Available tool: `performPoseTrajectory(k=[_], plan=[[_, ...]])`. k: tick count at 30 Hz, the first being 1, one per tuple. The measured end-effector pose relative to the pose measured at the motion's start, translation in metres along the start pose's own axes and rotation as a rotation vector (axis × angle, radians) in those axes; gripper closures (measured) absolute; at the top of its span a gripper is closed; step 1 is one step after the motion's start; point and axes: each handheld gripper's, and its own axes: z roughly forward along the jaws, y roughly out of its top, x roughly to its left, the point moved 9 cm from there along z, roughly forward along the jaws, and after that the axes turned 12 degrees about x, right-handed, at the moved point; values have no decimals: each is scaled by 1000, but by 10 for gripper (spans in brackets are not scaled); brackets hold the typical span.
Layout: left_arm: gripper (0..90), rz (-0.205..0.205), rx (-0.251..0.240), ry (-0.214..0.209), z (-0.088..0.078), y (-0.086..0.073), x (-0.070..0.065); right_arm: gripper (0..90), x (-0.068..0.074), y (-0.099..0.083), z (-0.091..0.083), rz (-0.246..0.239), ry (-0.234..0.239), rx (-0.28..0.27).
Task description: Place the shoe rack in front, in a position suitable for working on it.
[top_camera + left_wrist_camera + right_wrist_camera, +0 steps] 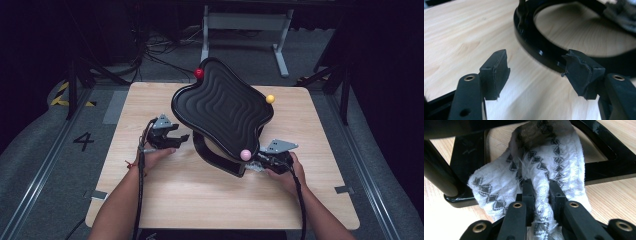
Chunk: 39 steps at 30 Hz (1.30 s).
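Observation:
A black stand with a wavy, ridged top [222,107] sits mid-table on a ring-shaped base [215,155]. Red [199,73], yellow [270,98] and pink [245,154] balls sit at the top's corners. My right gripper [260,164] is at the base's right side. In the right gripper view it [541,185] is shut on a white cloth with black diamond patterns [554,152] that lies bunched against the glossy base frame [604,145]. My left gripper [181,139] is left of the base. Its jaws [534,67] stand open with nothing between them, just short of the base ring [541,52].
The wooden table [200,200] has bare room in front and to the left. Behind it on the grey floor stand a white metal frame [245,22], loose cables [150,50] and dark tripod legs [75,85]. A "4" [83,141] is marked on the floor at left.

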Motion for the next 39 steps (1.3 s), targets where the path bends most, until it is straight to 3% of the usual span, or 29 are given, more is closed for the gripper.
performPoseTrajectory(k=[4, 10, 18, 22, 27, 30, 39], plan=[[344, -28, -25, -13, 6, 17, 1, 773, -1, 0, 0, 8, -2, 0], [351, -55, -65, 9, 11, 34, 7, 766, -1, -1, -1, 15, -9, 1], [405, -71, -62, 31, 24, 49, 12, 753, -2, -1, -1, 17, -12, 0], [484, -69, -61, 24, 33, 52, 9, 753, 0, -1, -1, 17, -11, 0], [479, -88, -44, 55, 44, 54, 12, 753, 1, -1, 0, 15, -10, 1], [481, -125, -67, 57, 46, 57, 18, 753, 1, 0, 0, 14, -12, 0], [521, -140, -39, 70, 58, 70, 23, 754, 2, -1, -1, 17, -13, 2]])
